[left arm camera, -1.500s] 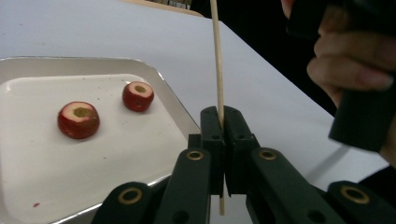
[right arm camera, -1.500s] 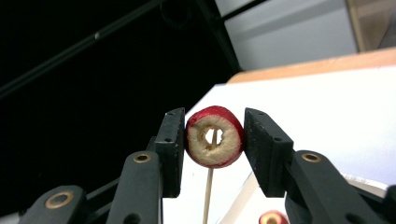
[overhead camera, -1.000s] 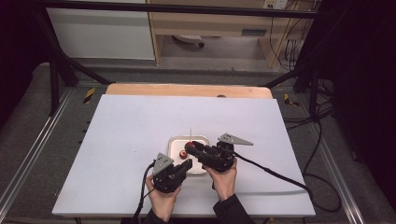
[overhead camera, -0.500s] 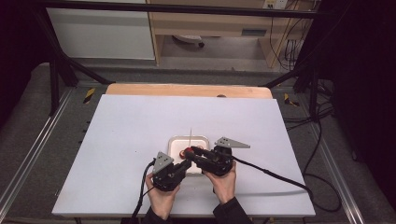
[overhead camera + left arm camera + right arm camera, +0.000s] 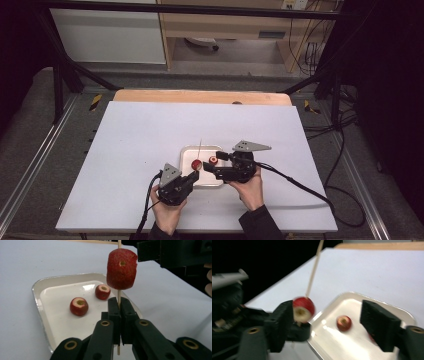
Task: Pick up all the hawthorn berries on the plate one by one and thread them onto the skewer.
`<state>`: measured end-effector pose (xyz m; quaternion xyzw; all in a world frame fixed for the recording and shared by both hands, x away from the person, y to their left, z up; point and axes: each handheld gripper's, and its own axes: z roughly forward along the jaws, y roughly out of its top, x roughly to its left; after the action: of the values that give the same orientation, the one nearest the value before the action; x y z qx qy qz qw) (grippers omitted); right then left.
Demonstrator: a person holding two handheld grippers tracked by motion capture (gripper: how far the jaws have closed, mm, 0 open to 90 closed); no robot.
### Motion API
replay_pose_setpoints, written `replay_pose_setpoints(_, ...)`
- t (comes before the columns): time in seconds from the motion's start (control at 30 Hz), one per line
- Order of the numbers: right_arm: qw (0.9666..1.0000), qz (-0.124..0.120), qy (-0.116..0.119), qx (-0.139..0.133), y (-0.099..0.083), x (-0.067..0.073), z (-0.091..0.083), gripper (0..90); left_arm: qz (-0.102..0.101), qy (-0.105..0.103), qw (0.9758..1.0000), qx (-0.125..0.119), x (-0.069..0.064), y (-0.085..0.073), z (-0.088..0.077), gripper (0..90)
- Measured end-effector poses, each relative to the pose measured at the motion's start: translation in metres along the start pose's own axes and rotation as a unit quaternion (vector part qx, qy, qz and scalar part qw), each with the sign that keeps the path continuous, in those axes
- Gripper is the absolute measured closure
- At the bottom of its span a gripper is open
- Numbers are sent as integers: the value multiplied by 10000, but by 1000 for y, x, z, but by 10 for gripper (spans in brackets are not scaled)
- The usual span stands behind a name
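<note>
One red fruit piece (image 5: 121,269) threaded on skewer (image 5: 119,296), pinched in left claw (image 5: 119,312). Right claw (image 5: 327,322) just spreading, empty. Two pieces (image 5: 79,306) left in near tray (image 5: 47,280).

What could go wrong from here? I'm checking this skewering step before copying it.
The fruit piece sits high on the thin skewer, which the left tongs pinch low down, so it could tip or bend. The right tongs have just been opening with the piece still beside one pad; pulling away could nudge it.

Thin wooden skewer (image 5: 119,296); glossy white tray (image 5: 45,305); red fruit piece (image 5: 121,269), matt dimpled skin.
</note>
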<state>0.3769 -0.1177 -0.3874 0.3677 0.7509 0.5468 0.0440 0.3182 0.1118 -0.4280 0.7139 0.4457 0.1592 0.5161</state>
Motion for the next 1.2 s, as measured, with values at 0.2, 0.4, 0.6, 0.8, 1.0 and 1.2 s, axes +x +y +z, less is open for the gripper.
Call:
replay_pose_setpoints(0.2, 9952, -676, -290, 648, 0, -10, 1, 135, 117, 20, 9999, 46, 4, -5, -5, 883)
replay_pose_setpoints(0.4, 9878, -977, -350, 1162, 4, -19, 2, 81, 267, -13, 9996, 123, 9, -11, -9, 883)
replay_pose_setpoints(0.6, 9815, -1261, -417, 1377, 8, -26, 2, 62, 308, 7, 9994, 177, 13, -13, -12, 882)
replay_pose_setpoints(0.8, 9732, -1578, -533, 1585, 14, -32, 5, 53, 356, 26, 9991, 250, 16, -15, -15, 883)
replay_pose_setpoints(1.0, 9608, -1845, -640, 1970, 23, -41, 13, 73, 392, 62, 9987, 313, 20, -17, -15, 882)
replay_pose_setpoints(1.2, 9475, -1987, -573, 2437, 30, -45, 32, 132, 418, 82, 9985, 352, 22, -18, -16, 882)
